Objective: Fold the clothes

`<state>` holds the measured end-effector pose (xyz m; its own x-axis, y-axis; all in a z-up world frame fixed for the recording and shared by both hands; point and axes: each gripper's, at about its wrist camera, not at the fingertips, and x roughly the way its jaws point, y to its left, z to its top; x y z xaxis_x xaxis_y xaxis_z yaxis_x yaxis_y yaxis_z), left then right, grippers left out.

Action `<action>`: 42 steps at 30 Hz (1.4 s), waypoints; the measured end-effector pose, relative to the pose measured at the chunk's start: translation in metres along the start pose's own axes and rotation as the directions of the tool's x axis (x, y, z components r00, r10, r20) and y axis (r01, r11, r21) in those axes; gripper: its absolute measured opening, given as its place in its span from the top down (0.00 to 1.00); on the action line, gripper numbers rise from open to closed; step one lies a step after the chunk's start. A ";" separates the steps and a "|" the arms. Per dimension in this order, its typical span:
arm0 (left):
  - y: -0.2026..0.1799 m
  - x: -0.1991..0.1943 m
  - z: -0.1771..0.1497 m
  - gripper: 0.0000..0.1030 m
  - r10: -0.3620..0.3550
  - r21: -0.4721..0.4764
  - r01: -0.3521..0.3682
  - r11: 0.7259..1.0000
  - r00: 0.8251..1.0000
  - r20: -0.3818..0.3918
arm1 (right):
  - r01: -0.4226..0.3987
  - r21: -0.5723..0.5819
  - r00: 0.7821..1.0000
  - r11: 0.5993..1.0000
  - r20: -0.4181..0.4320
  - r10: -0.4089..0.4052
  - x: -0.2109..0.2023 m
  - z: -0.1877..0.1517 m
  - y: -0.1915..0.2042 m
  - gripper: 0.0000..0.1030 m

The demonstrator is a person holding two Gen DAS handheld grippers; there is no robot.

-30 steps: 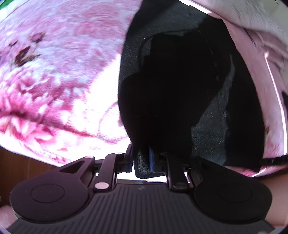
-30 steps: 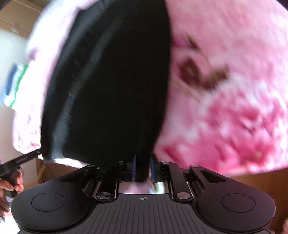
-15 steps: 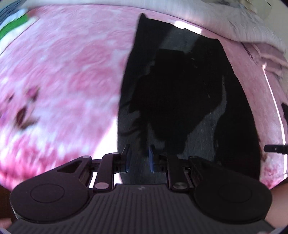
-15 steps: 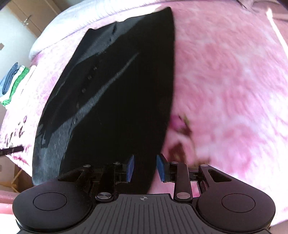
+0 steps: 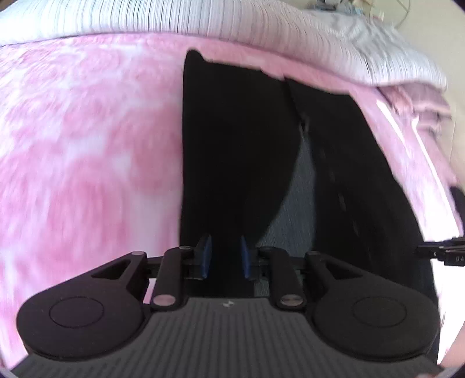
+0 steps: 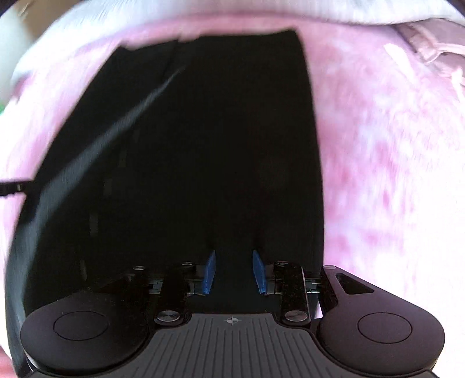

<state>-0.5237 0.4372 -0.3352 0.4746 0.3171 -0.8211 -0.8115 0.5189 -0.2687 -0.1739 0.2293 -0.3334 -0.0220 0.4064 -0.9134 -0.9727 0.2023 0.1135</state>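
Note:
A black garment (image 5: 238, 151) lies flat and lengthwise on a pink blanket (image 5: 87, 139), with a grey inner strip (image 5: 302, 203) showing along a fold. My left gripper (image 5: 223, 256) is open and empty over the garment's near left edge. The garment also fills the right wrist view (image 6: 203, 145). My right gripper (image 6: 234, 270) is open and empty over its near right part. The tip of the right gripper shows at the right edge of the left wrist view (image 5: 441, 251).
A white ribbed cover (image 5: 232, 20) lies beyond the far end of the garment. A bunched pale pink cloth (image 5: 418, 101) sits at the far right. The pink blanket (image 6: 392, 145) spreads on both sides of the garment.
Both grippers held the garment's near edge a second ago. They have let it go and opened, and the garment now lies flat and stretched out on the blanket.

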 end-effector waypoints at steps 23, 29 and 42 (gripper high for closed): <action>0.064 0.142 0.208 0.62 -0.083 -0.118 0.083 0.989 0.997 0.010 | -0.511 0.169 0.859 0.843 0.144 0.492 0.198 0.281 0.015 0.69; 0.080 0.158 0.221 0.60 -0.163 -0.232 0.165 0.959 0.986 0.026 | -0.598 0.268 0.800 0.755 0.149 0.581 0.237 0.299 0.020 0.69; 0.061 0.174 0.234 0.67 -0.146 -0.155 0.153 0.976 0.988 0.058 | -0.335 -0.004 0.924 0.942 0.192 0.330 0.216 0.300 0.046 1.00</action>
<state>-0.4110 0.7099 -0.3764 0.6071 0.2835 -0.7423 -0.7719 0.4321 -0.4662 -0.1542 0.5935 -0.4080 -0.2968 0.6137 -0.7316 -0.9099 0.0507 0.4117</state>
